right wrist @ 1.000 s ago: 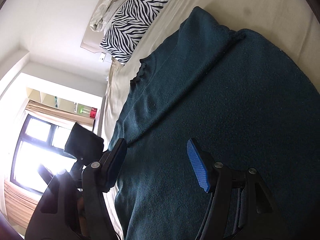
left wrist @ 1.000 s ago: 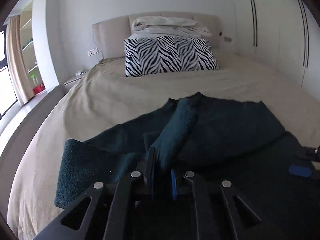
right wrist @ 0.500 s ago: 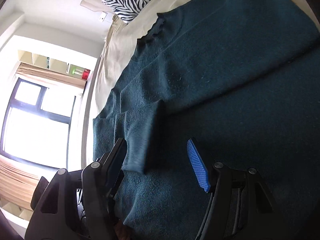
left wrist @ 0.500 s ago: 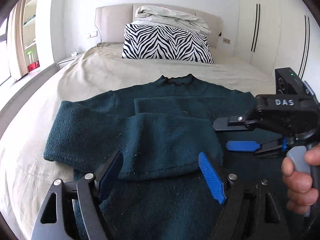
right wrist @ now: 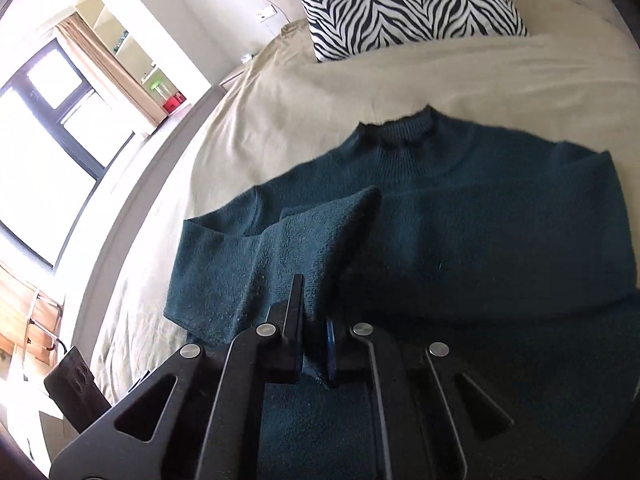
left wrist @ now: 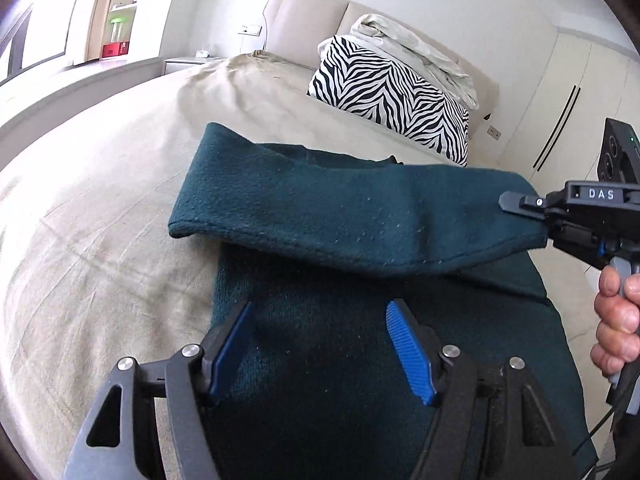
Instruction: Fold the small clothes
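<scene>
A dark teal sweater [left wrist: 360, 352] lies on the beige bed [left wrist: 100, 220], its collar [right wrist: 400, 136] toward the headboard. One sleeve [left wrist: 340, 208] is stretched across the body and lifted at its right end. My right gripper [right wrist: 314, 320] is shut on that sleeve's cuff [right wrist: 320, 240]; it also shows at the right of the left wrist view [left wrist: 528, 216]. My left gripper [left wrist: 320, 344] is open and empty, low over the sweater's lower body.
A zebra-striped pillow [left wrist: 392, 96] with folded pale bedding [left wrist: 412, 48] on it stands at the headboard. Windows and shelves [right wrist: 60, 120] are on the left, wardrobe doors [left wrist: 568, 120] on the right. A nightstand [left wrist: 188, 64] is beside the bed.
My left gripper let go of the sleeve and opened. My right gripper closed on the sleeve cuff and has pulled it rightward across the sweater.
</scene>
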The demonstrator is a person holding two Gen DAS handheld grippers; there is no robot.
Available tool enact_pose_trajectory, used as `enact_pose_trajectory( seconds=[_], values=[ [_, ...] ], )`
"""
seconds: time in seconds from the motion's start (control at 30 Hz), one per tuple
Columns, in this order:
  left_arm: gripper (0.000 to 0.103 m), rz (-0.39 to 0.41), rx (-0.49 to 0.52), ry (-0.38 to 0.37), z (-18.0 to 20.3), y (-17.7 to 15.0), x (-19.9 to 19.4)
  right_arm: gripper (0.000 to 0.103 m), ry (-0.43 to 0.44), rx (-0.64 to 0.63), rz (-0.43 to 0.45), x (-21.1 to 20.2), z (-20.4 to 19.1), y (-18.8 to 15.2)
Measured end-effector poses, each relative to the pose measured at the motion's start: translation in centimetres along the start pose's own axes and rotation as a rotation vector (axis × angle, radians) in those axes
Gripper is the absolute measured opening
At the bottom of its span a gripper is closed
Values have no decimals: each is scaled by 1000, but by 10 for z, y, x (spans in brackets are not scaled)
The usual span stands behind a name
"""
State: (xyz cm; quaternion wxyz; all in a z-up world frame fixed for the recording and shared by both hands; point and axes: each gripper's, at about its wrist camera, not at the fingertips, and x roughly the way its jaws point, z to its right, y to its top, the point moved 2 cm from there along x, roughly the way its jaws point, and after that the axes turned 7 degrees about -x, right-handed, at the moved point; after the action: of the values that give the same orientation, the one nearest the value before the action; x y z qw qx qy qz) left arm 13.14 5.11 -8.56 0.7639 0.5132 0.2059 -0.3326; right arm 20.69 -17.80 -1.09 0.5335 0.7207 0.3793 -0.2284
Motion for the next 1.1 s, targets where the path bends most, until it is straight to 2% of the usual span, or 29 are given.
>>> enact_pose_trajectory(
  seconds=[0.1,0.2,0.33,0.5,0.67,0.83,0.9,0.97,1.03,1.1],
  values=[
    [70,0,4,2,0,-1,0,7,-24,19,-5,-4,24,16],
    [70,-10,-1,10,-1,-1,5,7,-95,42,-26,7,63,23],
    [68,-23,-3,16,-2,-1,8,7,-150,119,-85,26,121,16],
    [68,-37,7,32,0,1,12,7,-164,156,-65,29,151,6],
    [62,-11,-15,9,1,13,1,7,-178,140,-73,31,156,4],
    [61,51,-16,15,7,50,1,7,-202,115,-70,30,154,10],
    [55,75,-10,11,12,71,7,7,-218,91,-86,34,153,11],
    [54,88,24,24,22,91,20,7,-231,76,-92,38,155,9],
    [45,74,54,38,28,106,39,8,-224,91,-89,40,159,9],
    [44,36,93,78,30,116,65,8,-221,94,-88,42,161,8]
  ],
)
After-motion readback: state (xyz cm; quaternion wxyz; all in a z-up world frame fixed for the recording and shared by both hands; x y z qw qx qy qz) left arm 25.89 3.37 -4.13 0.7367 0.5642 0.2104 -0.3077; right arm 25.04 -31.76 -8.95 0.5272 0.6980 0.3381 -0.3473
